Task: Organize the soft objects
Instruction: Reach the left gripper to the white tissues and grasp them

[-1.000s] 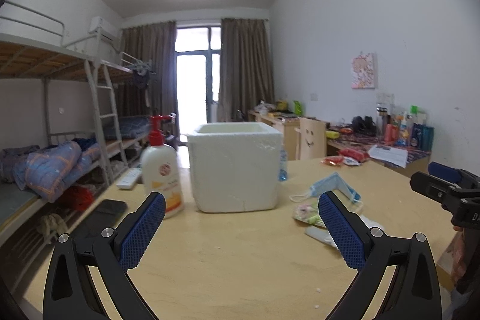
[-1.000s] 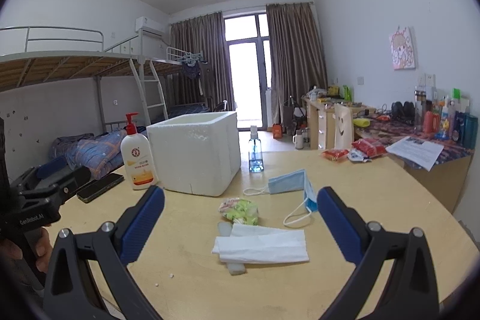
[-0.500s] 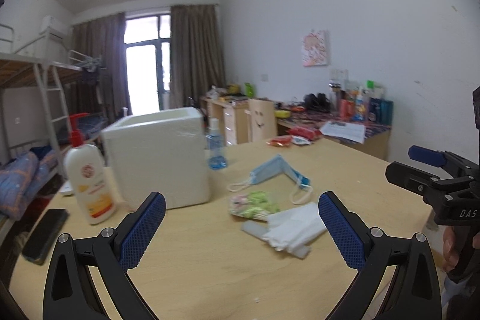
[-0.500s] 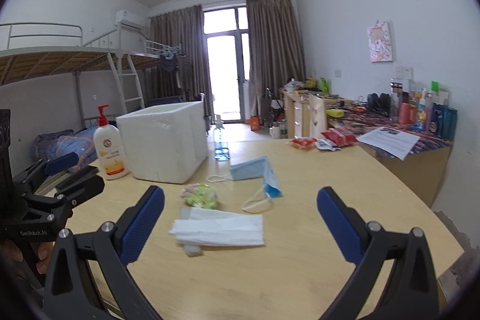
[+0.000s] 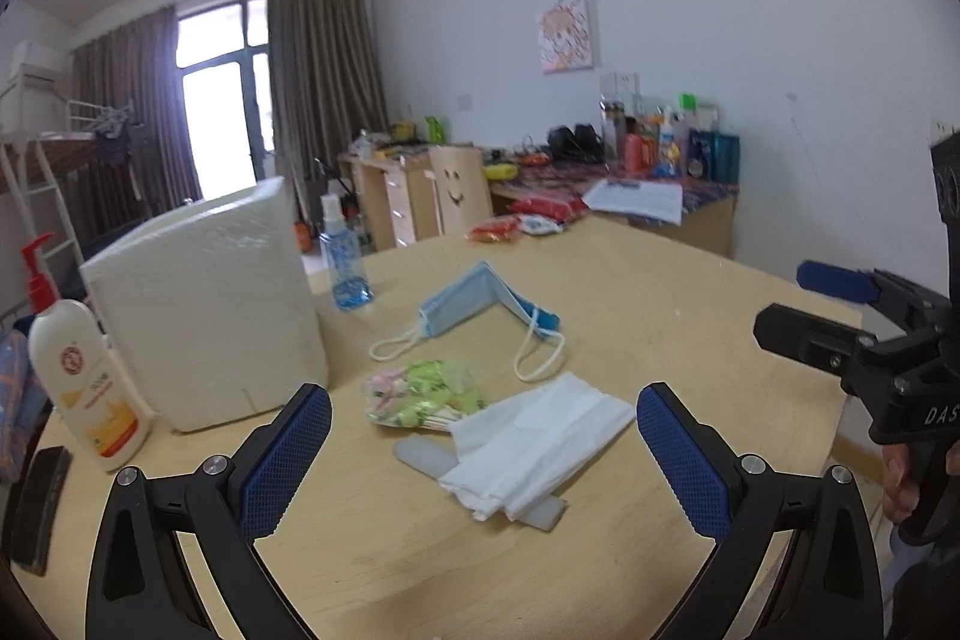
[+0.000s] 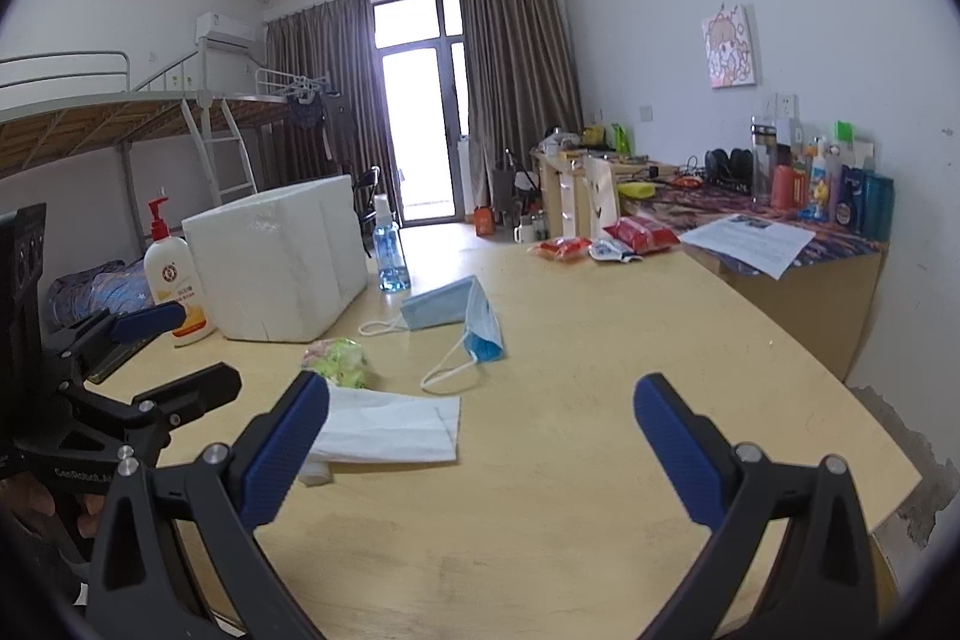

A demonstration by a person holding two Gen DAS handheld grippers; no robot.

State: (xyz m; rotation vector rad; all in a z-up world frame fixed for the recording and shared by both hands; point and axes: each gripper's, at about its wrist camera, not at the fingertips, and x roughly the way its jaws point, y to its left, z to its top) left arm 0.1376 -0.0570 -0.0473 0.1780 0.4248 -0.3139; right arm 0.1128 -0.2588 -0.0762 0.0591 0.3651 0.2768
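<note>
Presently: soft items loose on my surface (image 5: 630, 292), both grippers empty.
Left gripper (image 5: 483, 451) and right gripper (image 6: 480, 436): fingers spread wide, holding nothing, above the near edge. Tissue (image 5: 540, 442) lies nearest, over a grey strip (image 5: 420, 454); green packet (image 5: 423, 394) touches it; blue mask (image 5: 474, 307) just beyond. Foam box (image 5: 204, 304) stands left, lotion bottle (image 5: 78, 376) beside it, spray bottle (image 5: 342, 268) behind.

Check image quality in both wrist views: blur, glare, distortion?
Left wrist: foam box slightly motion-smeared, window blown out, heavy fisheye bending at edges. Right wrist: sharper, face mask crisp, balcony door overexposed, dark vignette in the corners.
</note>
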